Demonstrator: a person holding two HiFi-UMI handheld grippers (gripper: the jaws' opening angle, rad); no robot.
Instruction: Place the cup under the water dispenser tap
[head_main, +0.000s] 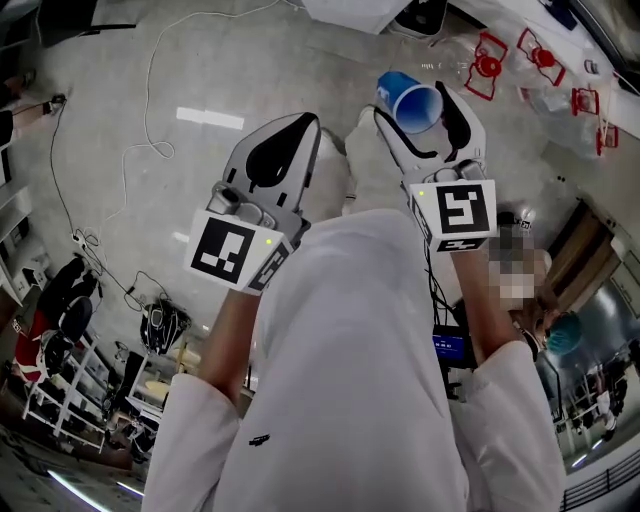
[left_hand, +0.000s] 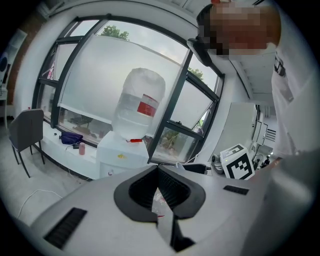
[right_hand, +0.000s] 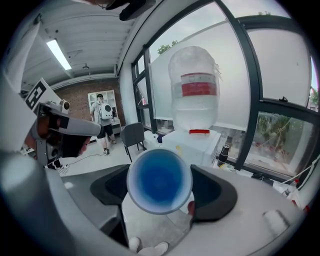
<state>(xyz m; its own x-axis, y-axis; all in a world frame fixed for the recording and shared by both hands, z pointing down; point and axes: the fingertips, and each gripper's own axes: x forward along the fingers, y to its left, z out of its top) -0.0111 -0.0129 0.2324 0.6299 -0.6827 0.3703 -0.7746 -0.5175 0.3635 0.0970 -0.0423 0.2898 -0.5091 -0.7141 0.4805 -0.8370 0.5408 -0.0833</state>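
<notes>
Clamped between the black pads of the right gripper (head_main: 421, 104), the blue cup (right_hand: 159, 181) lies on its side. Its open mouth faces back toward the person and its base points toward the water dispenser (right_hand: 192, 146). The cup's long axis therefore runs along the jaws, not upright.

The dispenser stands straight ahead of these jaws and well apart from them. Its clear bottle (right_hand: 195, 87) rises above the white cabinet, and the red tap (right_hand: 199, 132) sits at the cabinet's top front edge, just above the cup's rim in the right gripper view.

The left gripper (left_hand: 157, 169) has its jaws closed tip to tip with nothing gripped. From its own view the dispenser sits ahead and a little to the left, so it plays no part in the carry.

The cup-bearing right hand has to close the gap to the dispenser. The cup will probably also need tipping mouth-up before it can stand beneath the tap.
</notes>
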